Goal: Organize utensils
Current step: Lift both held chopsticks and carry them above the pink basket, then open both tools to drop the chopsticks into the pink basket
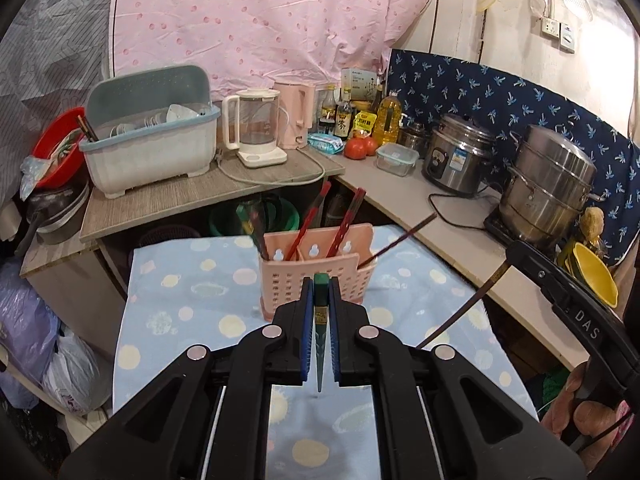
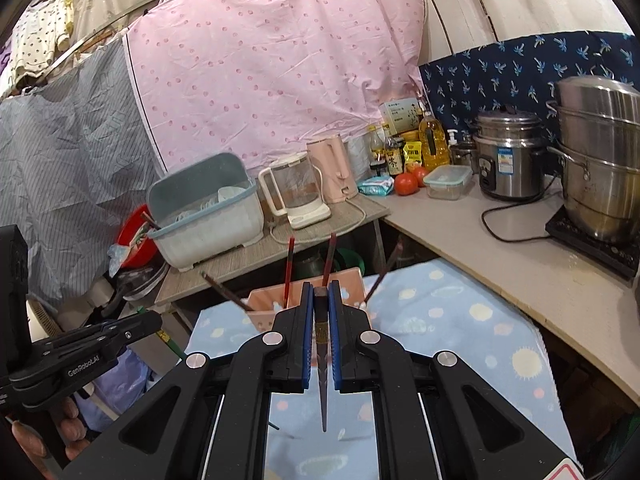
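Pink utensil holder (image 1: 316, 276) upright on blue dotted cloth (image 1: 192, 300), red chopsticks (image 1: 310, 222) standing inside, one dark chopstick (image 1: 400, 242) leaning out its right side. Left gripper (image 1: 320, 292) pinching green-topped chopstick (image 1: 320, 332) just in front of holder. Right gripper (image 2: 321, 300) clamped on dark chopstick (image 2: 322, 360) near holder too. Behind holder: wood-grain table (image 1: 192, 196) with lidded dish rack (image 1: 152, 140), glass kettle (image 1: 256, 128), pink kettle (image 1: 294, 114). Right of holder: pale counter (image 1: 460, 236), rice cooker (image 1: 458, 154), steel steamer pot (image 1: 548, 184). Pink dotted sheet (image 1: 260, 16) hung behind.
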`<state>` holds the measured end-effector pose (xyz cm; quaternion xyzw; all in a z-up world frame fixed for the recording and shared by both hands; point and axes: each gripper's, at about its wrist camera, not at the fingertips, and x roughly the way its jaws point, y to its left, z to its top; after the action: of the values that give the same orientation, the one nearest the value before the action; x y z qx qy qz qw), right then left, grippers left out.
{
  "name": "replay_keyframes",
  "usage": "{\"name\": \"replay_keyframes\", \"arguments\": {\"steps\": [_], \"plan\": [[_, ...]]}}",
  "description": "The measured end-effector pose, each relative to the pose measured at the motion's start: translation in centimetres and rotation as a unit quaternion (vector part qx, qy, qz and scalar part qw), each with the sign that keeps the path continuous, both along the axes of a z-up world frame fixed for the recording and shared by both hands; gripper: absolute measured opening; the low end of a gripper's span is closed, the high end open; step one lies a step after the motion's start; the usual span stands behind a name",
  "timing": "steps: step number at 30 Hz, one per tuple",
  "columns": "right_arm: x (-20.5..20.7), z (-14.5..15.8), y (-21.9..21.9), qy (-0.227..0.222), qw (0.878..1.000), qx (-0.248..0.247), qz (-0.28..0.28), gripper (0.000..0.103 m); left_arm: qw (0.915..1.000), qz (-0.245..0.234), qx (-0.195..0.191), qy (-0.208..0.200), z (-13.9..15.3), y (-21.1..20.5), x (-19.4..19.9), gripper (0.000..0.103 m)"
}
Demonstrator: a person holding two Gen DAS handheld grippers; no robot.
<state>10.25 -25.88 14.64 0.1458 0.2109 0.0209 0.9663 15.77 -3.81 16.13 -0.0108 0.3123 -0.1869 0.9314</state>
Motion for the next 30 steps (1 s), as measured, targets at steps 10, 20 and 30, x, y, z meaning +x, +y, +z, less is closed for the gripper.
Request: {"name": "replay_keyframes", "arguments": {"steps": [10,20,30], "plan": [[5.8,5.1,-1.7,-0.045,0.999,-0.007,-0.020,0.007,0.9981,0.000,-0.025,-0.057,6.5,-1.5,4.5,0.007],[12.3,7.1,-3.2,-0.056,0.997,-0.012,-0.042,0.007,0.9960,0.007,-0.030,-0.084,8.8,-3.5,9.5,0.007],[16.9,2.9,-2.1,-0.010,0.999,-0.024,-0.028,0.007,0.9968,0.019,-0.022,-0.075,5.9,-4.2,13.3,0.007]]}}
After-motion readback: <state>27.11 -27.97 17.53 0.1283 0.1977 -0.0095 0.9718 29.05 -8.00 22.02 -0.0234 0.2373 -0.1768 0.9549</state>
